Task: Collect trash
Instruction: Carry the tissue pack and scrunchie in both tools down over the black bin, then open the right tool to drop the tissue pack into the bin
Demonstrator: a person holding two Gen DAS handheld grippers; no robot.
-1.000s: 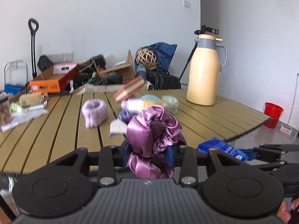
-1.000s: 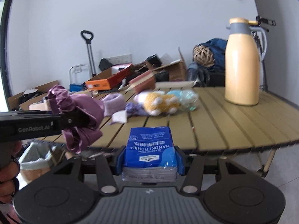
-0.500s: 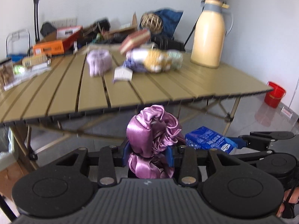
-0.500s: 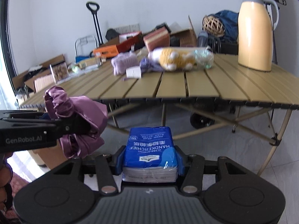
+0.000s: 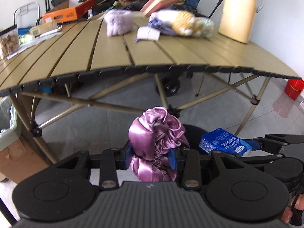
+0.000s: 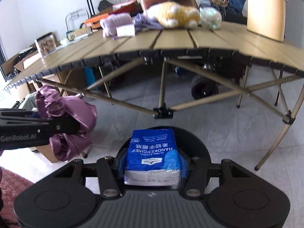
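Both grippers have sunk below the table edge; left gripper [image 5: 150, 156] clamps the crumpled purple satin scrunchie [image 5: 154, 144], right gripper [image 6: 152, 166] clamps the blue plastic-wrapped handkerchief tissue pack [image 6: 153, 152] between its fingers.

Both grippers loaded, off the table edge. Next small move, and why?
Probably lower both a little further toward the dark bin below, then release. The left gripper is shut on the purple scrunchie, the right gripper on the blue tissue pack. The bin rim shows just behind each item, so the drop looks nearly lined up.
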